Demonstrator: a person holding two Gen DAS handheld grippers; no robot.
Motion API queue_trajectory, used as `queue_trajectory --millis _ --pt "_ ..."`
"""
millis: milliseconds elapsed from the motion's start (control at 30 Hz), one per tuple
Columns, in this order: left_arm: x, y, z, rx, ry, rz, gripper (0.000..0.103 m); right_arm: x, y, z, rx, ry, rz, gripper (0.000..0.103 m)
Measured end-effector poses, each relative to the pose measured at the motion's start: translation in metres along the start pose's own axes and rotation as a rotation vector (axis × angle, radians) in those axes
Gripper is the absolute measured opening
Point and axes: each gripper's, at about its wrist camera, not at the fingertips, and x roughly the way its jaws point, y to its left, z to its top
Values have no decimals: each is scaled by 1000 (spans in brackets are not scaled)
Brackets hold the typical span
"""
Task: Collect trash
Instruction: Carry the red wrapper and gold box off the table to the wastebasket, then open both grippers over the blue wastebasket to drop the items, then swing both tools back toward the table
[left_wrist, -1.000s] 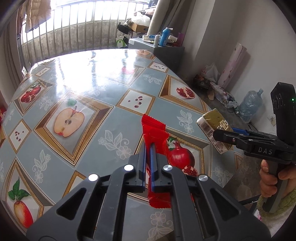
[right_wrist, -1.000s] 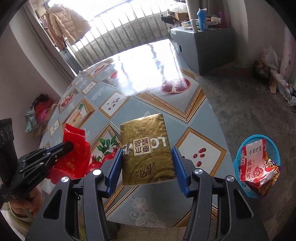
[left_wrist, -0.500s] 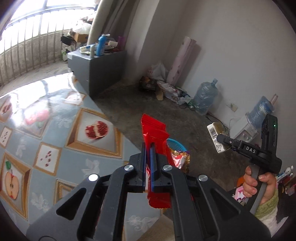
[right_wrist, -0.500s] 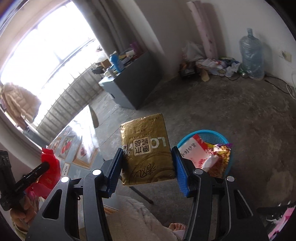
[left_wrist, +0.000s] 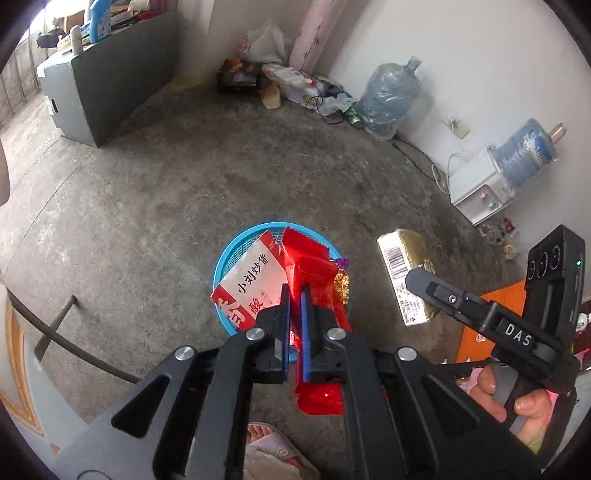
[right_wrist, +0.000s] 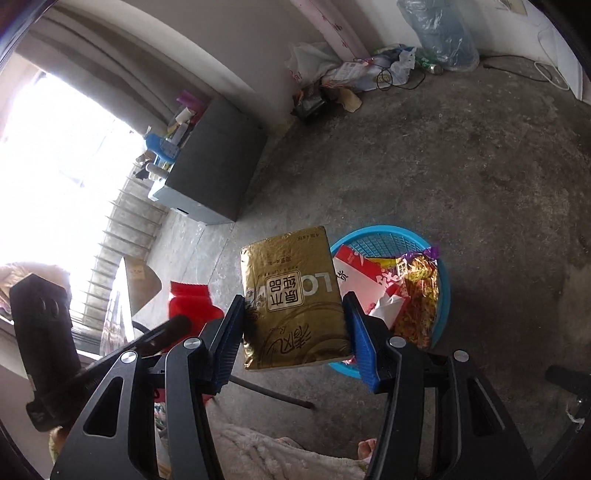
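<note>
Left wrist view: left gripper (left_wrist: 293, 325) points steeply down over a blue plastic basket (left_wrist: 225, 258) on the concrete floor (left_wrist: 147, 184). Its jaws are opening; the red snack wrapper (left_wrist: 314, 266) hangs in the narrow gap between the blue pads, touching the right pad, its tail dangling below. The basket holds a white-and-red snack bag (left_wrist: 255, 277) at 9 o'clock and a gold foil wrapper (left_wrist: 341, 282) at 3 o'clock. At 3 o'clock of the frame, the right gripper (left_wrist: 421, 284) carries a gold packet (left_wrist: 406, 258), barcode side up; a hand (left_wrist: 513, 402) grips the handle.

Right wrist view: left gripper body (right_wrist: 40, 332) at 9 o'clock with the red wrapper (right_wrist: 190, 302). Centre: right gripper (right_wrist: 295, 332), jaws gripping the gold packet (right_wrist: 291, 295) by its two side edges. Blue basket (right_wrist: 443, 295) at 3 o'clock of the packet, partly behind it. Grey cabinet (right_wrist: 218, 173) at 11 o'clock.
</note>
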Motion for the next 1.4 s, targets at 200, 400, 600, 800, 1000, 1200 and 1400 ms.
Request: queue_trajectory --millis 200,400,600,800,1000,1200,1400 --pt "39 -1 13 -2 44 85 51 86 -30 18 22 150 -135 64" --pt "9 17 5 -33 -27 77 57 53 -39 8 51 51 -116 64" --pt "-62 22 -9 -39 -169 69 66 -8 -17 -4 -32 -50 -136 64" --pt "-153 18 -48 -51 -342 81 81 -67 41 -32 -196 -145 -130 64" --pt "-235 19 -106 -105 -501 196 91 -115 123 -79 -447 -226 -116 81" --pt "-298 35 -165 -238 -561 357 94 -144 194 -140 -685 -298 -101 96" --pt "-334 44 -223 -353 -611 687 94 -153 231 -196 -824 -276 -92 97"
